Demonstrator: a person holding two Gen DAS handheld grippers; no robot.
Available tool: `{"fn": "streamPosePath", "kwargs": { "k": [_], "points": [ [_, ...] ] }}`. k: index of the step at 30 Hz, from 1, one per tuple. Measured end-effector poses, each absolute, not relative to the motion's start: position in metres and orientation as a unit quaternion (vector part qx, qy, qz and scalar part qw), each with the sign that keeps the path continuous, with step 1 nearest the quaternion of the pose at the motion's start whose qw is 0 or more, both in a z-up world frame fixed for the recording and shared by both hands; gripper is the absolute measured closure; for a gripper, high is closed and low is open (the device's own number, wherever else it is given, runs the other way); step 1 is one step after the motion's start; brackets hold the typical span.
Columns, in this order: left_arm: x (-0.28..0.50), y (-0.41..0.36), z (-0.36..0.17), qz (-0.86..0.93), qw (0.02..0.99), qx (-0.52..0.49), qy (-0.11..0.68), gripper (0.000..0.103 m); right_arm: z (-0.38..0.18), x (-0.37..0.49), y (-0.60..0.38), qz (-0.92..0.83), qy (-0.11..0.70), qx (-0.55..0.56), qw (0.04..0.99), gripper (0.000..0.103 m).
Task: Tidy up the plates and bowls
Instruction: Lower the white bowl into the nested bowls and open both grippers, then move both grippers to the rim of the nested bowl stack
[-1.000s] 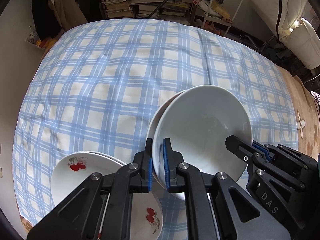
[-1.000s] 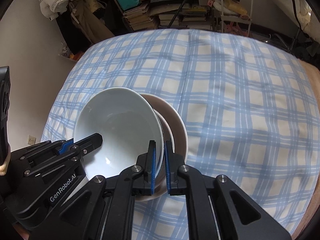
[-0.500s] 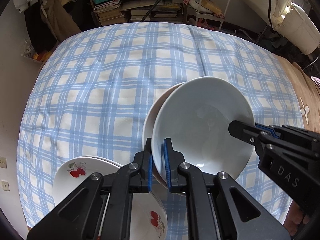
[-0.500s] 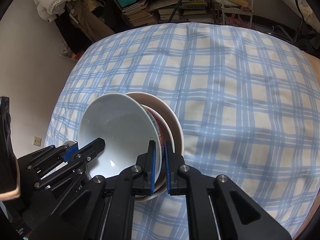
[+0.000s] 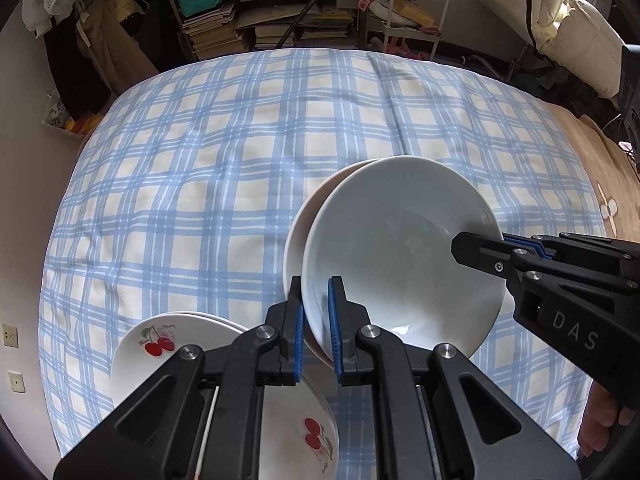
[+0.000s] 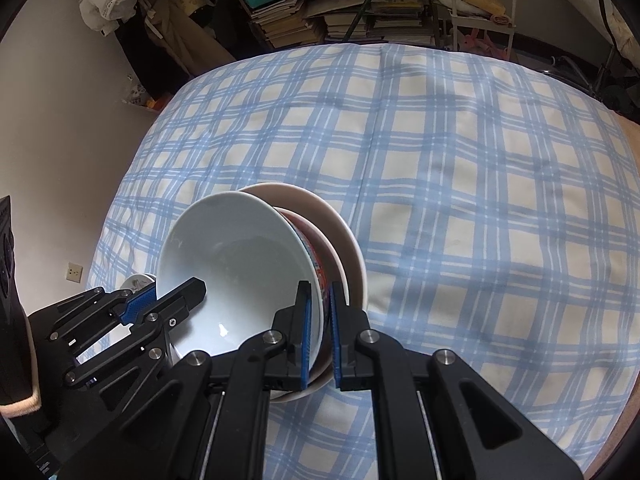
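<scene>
A pale white bowl (image 5: pixel 400 256) with a red-patterned outside sits nested in a second cream bowl (image 5: pixel 298 232). Both are held in the air over the blue checked cloth. My left gripper (image 5: pixel 315 312) is shut on the white bowl's near-left rim. My right gripper (image 6: pixel 320 320) is shut on the same bowl's (image 6: pixel 236 268) right rim, with the cream bowl (image 6: pixel 340 232) behind it. The right gripper shows in the left wrist view (image 5: pixel 480 248). The left gripper shows in the right wrist view (image 6: pixel 176 300).
Stacked white plates with cherry prints (image 5: pixel 192 344) lie on the cloth at the near left. The bed's blue checked cloth (image 5: pixel 240 140) stretches ahead. Bookshelves and stacked books (image 5: pixel 280 20) stand beyond it. A wall (image 6: pixel 60 140) runs on the left.
Both grippers have lifted the nested bowls higher above the cloth and a little back. Their grips have not changed.
</scene>
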State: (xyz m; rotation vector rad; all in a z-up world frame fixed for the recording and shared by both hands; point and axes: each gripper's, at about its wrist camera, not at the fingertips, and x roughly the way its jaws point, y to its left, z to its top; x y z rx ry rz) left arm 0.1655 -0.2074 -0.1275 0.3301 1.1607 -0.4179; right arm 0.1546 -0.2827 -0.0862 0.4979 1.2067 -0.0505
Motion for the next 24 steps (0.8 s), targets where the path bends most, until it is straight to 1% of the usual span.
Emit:
{"fn": "streamPosePath", "kwargs": {
  "k": [8, 12, 14, 16, 20, 23, 24],
  "points": [
    [0.164, -0.209, -0.123, -0.191, 0.805, 0.159, 0.539, 0.088, -0.087, 0.156, -0.283, -0.023, 0.566, 0.228, 0.792, 0.093],
    [0.166, -0.208, -0.118, -0.189, 0.806, 0.157, 0.538, 0.083, -0.086, 0.156, -0.282, -0.024, 0.561, 0.226, 0.796, 0.093],
    [0.167, -0.205, -0.118, -0.18, 0.807, 0.158, 0.54, 0.083, -0.085, 0.156, -0.281, -0.027, 0.56, 0.217, 0.799, 0.093],
    [0.17, -0.202, -0.119, -0.177, 0.805, 0.154, 0.544, 0.079, -0.085, 0.157, -0.28, -0.027, 0.562, 0.216, 0.798, 0.093],
    [0.173, -0.196, -0.113, -0.179, 0.808, 0.143, 0.544, 0.077, -0.083, 0.157, -0.28, -0.03, 0.566, 0.217, 0.795, 0.093],
    [0.173, -0.193, -0.106, -0.172, 0.815, 0.148, 0.533, 0.068, -0.081, 0.157, -0.279, -0.032, 0.568, 0.213, 0.795, 0.093],
    [0.174, -0.19, -0.104, -0.171, 0.818, 0.146, 0.53, 0.062, -0.08, 0.157, -0.279, -0.033, 0.568, 0.212, 0.795, 0.093]
  ]
}}
